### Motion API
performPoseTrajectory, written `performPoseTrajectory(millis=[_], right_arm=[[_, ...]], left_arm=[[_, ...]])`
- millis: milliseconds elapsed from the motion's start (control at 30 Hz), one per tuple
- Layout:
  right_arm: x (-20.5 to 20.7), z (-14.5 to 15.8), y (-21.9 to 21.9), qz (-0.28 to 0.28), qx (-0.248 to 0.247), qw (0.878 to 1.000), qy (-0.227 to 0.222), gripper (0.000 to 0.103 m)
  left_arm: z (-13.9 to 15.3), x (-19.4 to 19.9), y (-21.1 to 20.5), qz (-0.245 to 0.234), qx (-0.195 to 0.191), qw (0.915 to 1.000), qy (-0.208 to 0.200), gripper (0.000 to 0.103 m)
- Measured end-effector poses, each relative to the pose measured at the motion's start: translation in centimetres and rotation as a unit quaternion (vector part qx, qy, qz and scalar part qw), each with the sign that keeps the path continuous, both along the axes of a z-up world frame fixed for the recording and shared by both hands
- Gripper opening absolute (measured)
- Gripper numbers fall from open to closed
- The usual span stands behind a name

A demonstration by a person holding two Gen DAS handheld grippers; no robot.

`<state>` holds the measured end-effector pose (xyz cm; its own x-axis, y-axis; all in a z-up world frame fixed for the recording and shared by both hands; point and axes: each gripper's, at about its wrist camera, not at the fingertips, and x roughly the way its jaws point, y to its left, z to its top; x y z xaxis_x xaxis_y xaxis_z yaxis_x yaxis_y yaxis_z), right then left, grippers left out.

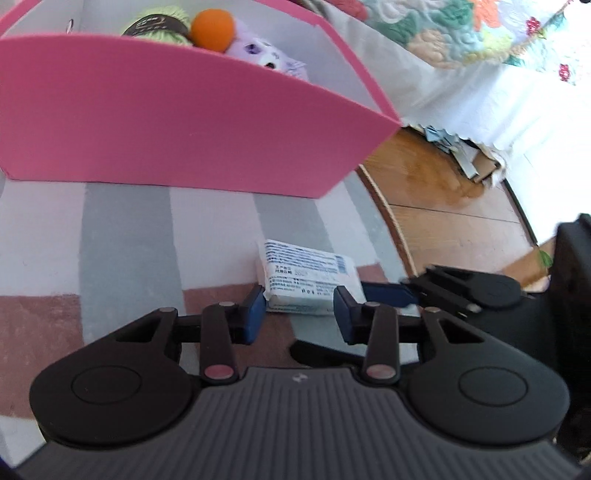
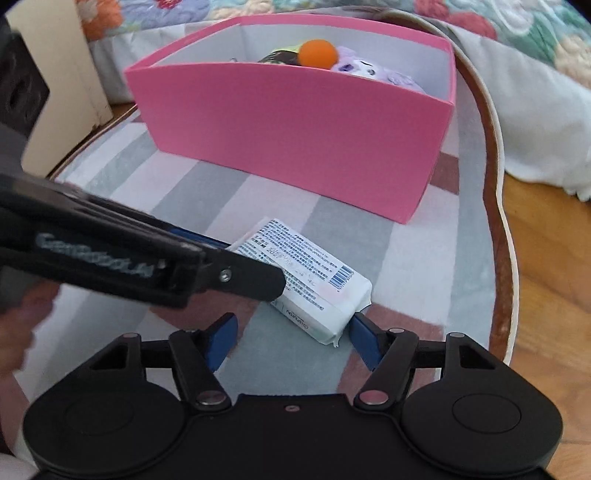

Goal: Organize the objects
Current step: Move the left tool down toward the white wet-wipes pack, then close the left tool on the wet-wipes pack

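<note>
A white tissue pack [image 1: 308, 275] with blue print lies flat on the striped rug, also in the right wrist view [image 2: 306, 284]. My left gripper [image 1: 300, 314] is open, its blue pads either side of the pack's near end, low at the rug. My right gripper [image 2: 293, 339] is open; its right pad sits by the pack's near corner. The left gripper's body [image 2: 110, 258] crosses the right wrist view over the pack's left end. A pink box [image 1: 166, 122] behind holds an orange ball [image 1: 213, 29], a purple plush [image 1: 266, 55] and a green item [image 1: 157, 26].
The striped rug [image 1: 129, 229] covers a round surface with a wooden rim [image 2: 496, 206]. Wooden floor [image 1: 443, 192] lies to the right. A floral quilt and white bed skirt [image 1: 461, 74] hang behind the box. A cream panel [image 2: 59, 85] stands at far left.
</note>
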<state>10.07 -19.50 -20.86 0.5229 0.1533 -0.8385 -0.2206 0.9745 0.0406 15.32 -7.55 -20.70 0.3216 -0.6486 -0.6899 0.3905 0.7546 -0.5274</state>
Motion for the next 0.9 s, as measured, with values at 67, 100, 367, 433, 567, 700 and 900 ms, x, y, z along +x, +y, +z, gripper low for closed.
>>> performPoseTrajectory(millis=[67,100,367,433,567,700,900], right_arm=[[0.2,0.0,0.0,0.003,-0.003,1.000,0.000,0.072],[0.3,0.1,0.0,0.002,0.000,1.000,0.001,0.072],[0.7,-0.1,2.3,0.044,0.001,0.999,0.004,0.080],[0.7,-0.1,2.9,0.055,0.005,0.998,0.002,0.083],[0.6,-0.1,2.7,0.068,0.020,0.997,0.005,0.088],[0.6,0.2,1.6,0.060,0.038,0.997,0.014,0.088],[0.4,0.5,0.6,0.041,0.063,0.997,0.003,0.057]], left_arm=[[0.7,-0.3,0.4,-0.002,-0.017,0.9997,0.015,0.038],[1.0,-0.4,0.7,-0.001,-0.025,0.9994,0.024,0.038],[0.4,-1.0,2.5,0.036,0.001,0.9956,0.087,0.038],[0.2,-0.8,3.1,0.047,0.002,0.9941,0.098,0.038],[-0.7,-0.1,4.1,0.086,0.000,0.9910,0.103,0.038],[-1.1,0.6,4.7,0.111,-0.008,0.9886,0.102,0.037],[-1.0,0.7,4.3,0.127,0.017,0.9901,0.056,0.033]])
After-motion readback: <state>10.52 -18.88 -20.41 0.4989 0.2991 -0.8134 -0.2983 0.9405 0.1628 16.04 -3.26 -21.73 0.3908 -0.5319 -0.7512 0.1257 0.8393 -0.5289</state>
